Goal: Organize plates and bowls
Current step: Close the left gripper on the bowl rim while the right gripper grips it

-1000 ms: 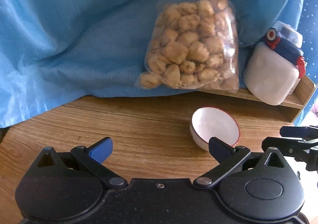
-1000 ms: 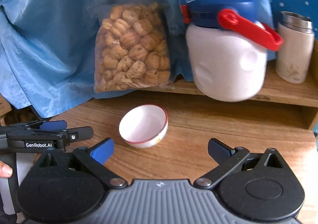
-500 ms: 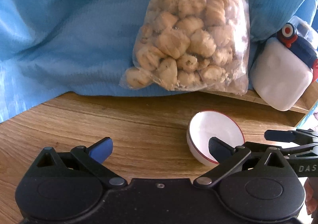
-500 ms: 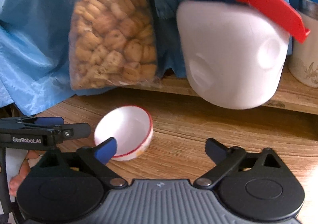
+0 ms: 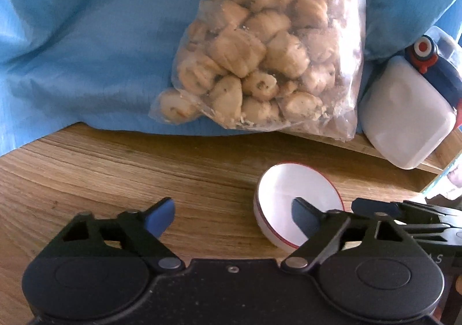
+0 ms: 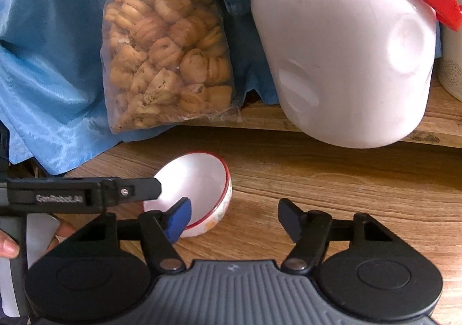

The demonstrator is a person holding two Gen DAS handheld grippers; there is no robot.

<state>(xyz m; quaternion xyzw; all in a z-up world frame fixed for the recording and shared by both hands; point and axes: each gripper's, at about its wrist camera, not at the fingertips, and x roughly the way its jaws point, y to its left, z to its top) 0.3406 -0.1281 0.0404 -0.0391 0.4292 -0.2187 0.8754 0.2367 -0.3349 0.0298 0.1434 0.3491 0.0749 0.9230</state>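
Both closing, the left tool (image 5: 231,216) and right tool (image 6: 238,216) flank a glossy round bowl (image 6: 199,180) on the grained wooden counter (image 5: 144,169), pinching nothing.

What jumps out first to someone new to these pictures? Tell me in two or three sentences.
A clear bag of biscuits leans against blue cloth at the back of the wooden table. Beside it stands a white jug with a blue lid and red handle. In front, a small red-rimmed white bowl sits tilted between the closing left gripper and right gripper, neither gripping it.
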